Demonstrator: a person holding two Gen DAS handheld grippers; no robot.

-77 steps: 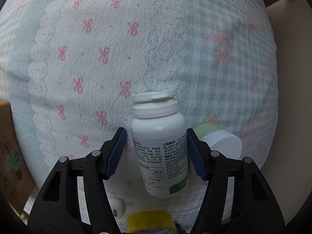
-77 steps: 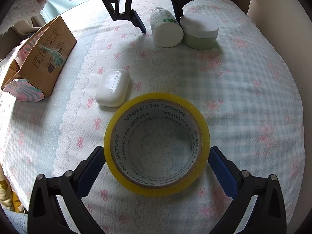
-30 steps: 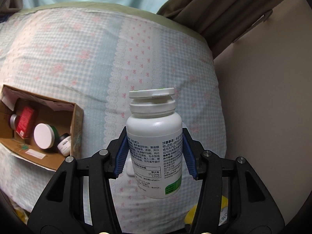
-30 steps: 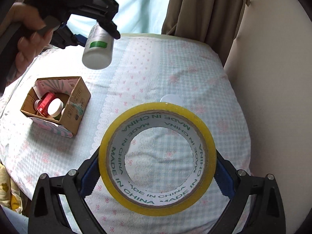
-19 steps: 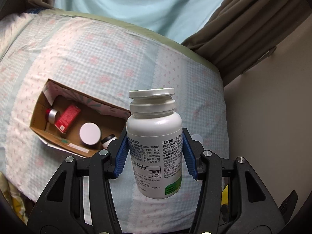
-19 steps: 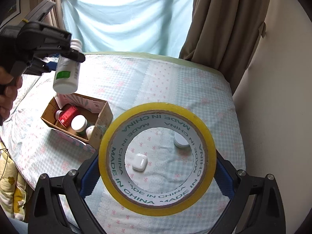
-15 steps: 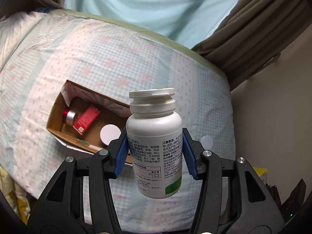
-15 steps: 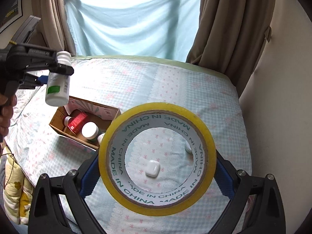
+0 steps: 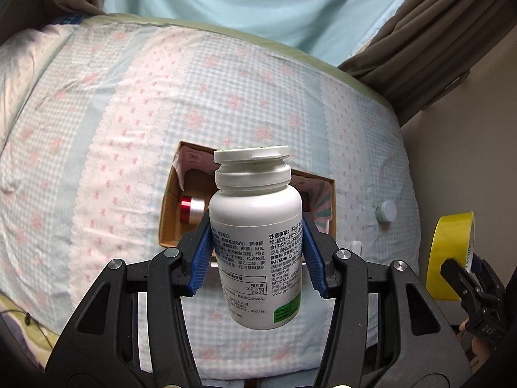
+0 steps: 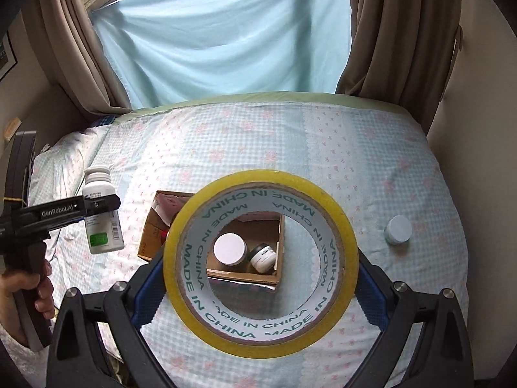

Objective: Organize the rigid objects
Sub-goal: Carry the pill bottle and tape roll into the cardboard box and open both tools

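Pale blue curtains and brown drapes hang behind a bed (image 10: 290, 135) covered in a blue-and-white checked sheet with pink bows and lace stripes. On the sheet sits an open brown cardboard box (image 10: 152, 226) with a striped pink lining on its flaps. Inside it, through the right wrist view, a round white-lidded jar (image 10: 229, 248) lies just beside a smaller white jar with a dark label (image 10: 264, 257); the left wrist view shows a red-and-silver cylinder (image 9: 191, 209) at the box's left end.

The left gripper (image 9: 257, 252) has its blue ribbed pads pressed on both sides of a white plastic pill bottle with a white flip cap (image 9: 255, 223), held upright in the air above the box. Its label carries Chinese print, with "512.0mg", "7.5µg" and a green patch near the base. From the right wrist view the same gripper's black arm reads "GenRobot.AI", and a hand (image 10: 29, 294) holds its handle.

The right gripper (image 10: 260, 283) clamps a roll of yellow packing tape (image 10: 181, 258) across its full width, jaws spread wide around it, with the box below it. The inner cardboard core repeats "MADE IN CHINA" in green.

A small pale green jar with a white lid (image 10: 398, 229) stands alone on the sheet, well to the right of the box. A small white object (image 9: 355, 246) lies near the box; what it is cannot be told.
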